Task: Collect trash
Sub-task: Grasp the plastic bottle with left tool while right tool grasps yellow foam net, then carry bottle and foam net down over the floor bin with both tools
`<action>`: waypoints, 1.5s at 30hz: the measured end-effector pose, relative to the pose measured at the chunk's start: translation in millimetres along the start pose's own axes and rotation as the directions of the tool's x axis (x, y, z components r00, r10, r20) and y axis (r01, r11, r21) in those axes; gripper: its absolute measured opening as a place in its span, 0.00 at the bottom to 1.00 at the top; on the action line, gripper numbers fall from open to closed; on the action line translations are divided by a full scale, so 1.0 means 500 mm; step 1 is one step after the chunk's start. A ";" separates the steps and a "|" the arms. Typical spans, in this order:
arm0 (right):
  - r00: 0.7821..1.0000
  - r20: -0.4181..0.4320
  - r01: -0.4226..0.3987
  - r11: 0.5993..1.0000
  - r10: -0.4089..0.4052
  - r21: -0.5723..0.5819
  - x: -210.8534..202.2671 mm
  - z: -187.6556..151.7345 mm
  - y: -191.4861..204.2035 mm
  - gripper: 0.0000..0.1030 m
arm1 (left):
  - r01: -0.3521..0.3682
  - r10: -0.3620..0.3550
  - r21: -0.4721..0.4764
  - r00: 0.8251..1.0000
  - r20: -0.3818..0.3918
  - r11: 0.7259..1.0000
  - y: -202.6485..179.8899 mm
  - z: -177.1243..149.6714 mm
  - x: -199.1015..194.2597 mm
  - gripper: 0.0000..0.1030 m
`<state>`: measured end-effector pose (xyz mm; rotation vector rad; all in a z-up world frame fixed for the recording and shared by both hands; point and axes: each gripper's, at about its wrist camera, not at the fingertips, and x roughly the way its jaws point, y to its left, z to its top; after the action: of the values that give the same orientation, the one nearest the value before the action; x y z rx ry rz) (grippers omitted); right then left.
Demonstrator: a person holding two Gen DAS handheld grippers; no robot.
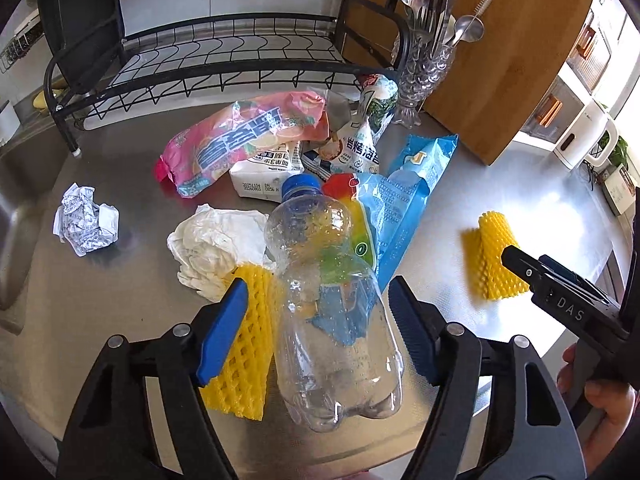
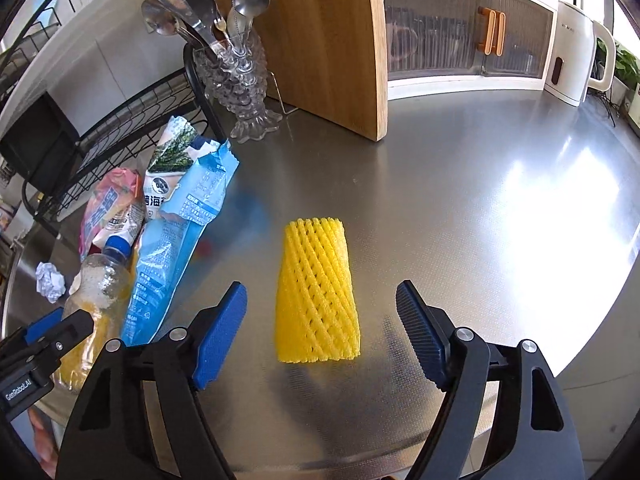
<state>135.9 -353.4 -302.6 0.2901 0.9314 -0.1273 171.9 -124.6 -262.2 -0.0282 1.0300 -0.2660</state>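
Note:
A clear plastic bottle (image 1: 332, 312) with a blue cap lies on the steel counter between the open fingers of my left gripper (image 1: 316, 312); the pads do not touch it. A yellow foam net (image 1: 240, 344) lies under the left finger. Beyond are a white tissue (image 1: 216, 248), crumpled paper (image 1: 86, 220), a pink wrapper (image 1: 244, 140), a blue wrapper (image 1: 408, 196) and a white carton (image 1: 264, 176). My right gripper (image 2: 322, 320) is open around a second yellow foam net (image 2: 318, 292), its pads apart from it.
A black dish rack (image 1: 192, 60) stands at the back left. A glass cutlery holder (image 2: 236, 76) and a wooden cutting board (image 2: 328, 40) stand behind the trash. A white kettle (image 2: 576, 52) is at the far right. The counter's front edge is close below both grippers.

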 end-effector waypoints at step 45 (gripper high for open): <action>0.979 0.085 -0.171 0.970 0.187 -0.172 -0.204 -0.048 0.086 0.11 | -0.125 0.124 -0.006 0.977 0.175 0.992 0.001 -0.084 -0.255 0.58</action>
<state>66.9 -306.9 -225.8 0.2122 0.8060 0.1004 74.3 -90.1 -176.5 0.0171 0.8525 -0.1487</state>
